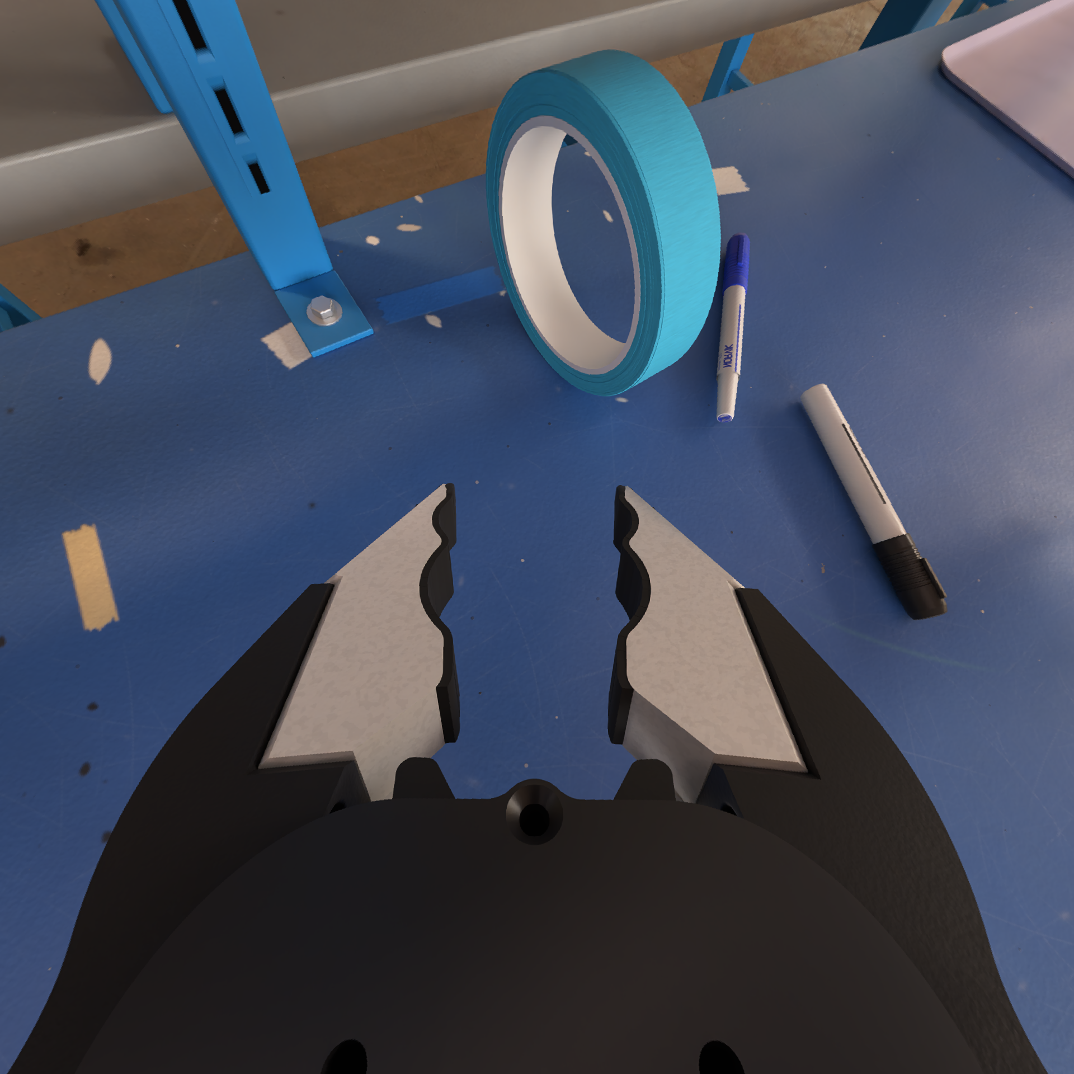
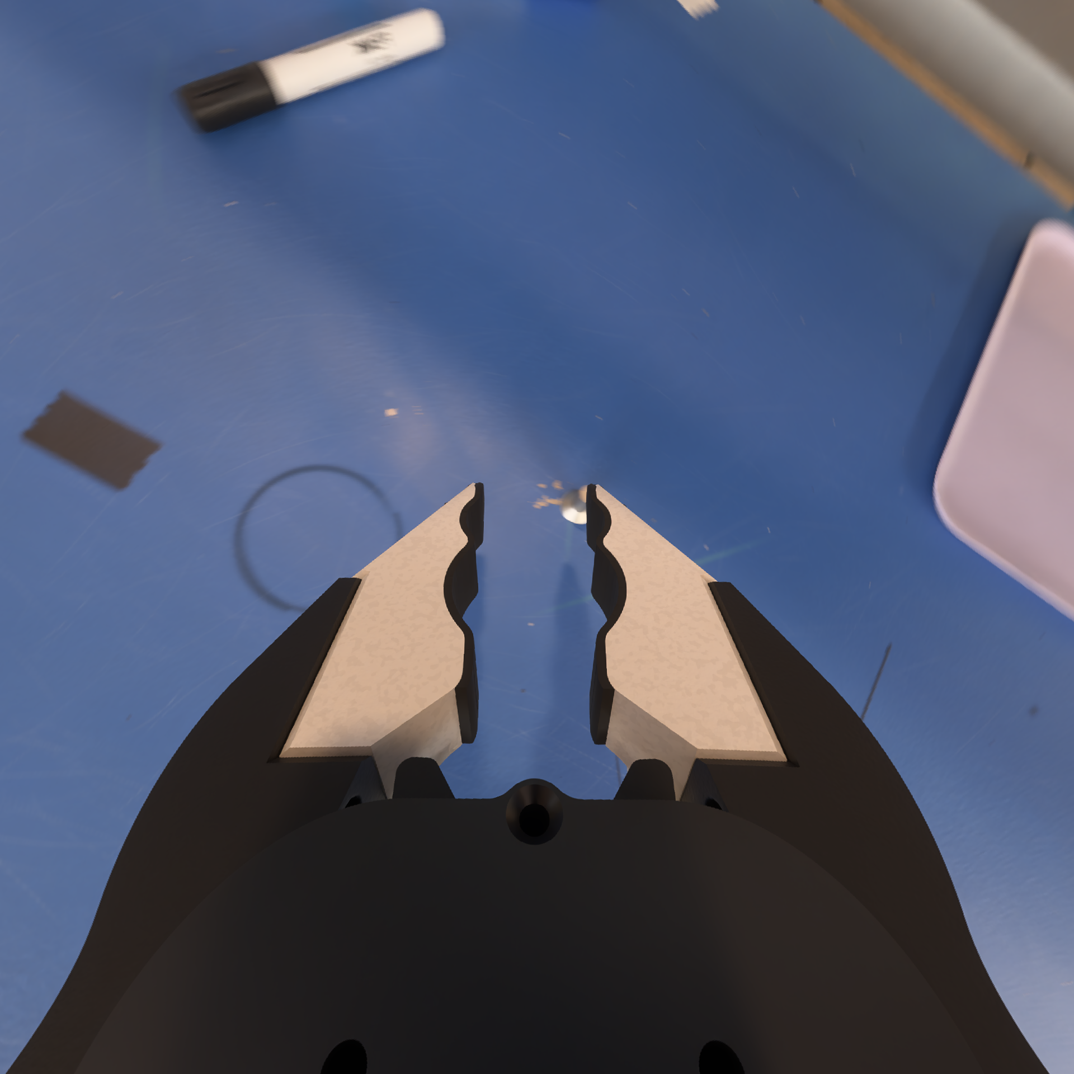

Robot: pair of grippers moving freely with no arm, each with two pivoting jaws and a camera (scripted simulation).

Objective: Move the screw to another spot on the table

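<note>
In the right wrist view a small shiny silver screw (image 2: 574,505) lies on the blue table (image 2: 697,348), right at the tip of the right finger (image 2: 645,581), partly hidden by it. My right gripper (image 2: 534,500) is open and low over the table, with nothing between its jaws. In the left wrist view my left gripper (image 1: 534,500) is open and empty over bare blue table (image 1: 232,465). The screw does not show in that view.
A blue tape roll (image 1: 604,221) stands on edge ahead of the left gripper, with a blue pen (image 1: 731,325) and a black-capped white marker (image 1: 866,494), also in the right wrist view (image 2: 314,64). A blue rack post (image 1: 244,174) is bolted at back left. A pale tray (image 2: 1023,418) lies at right.
</note>
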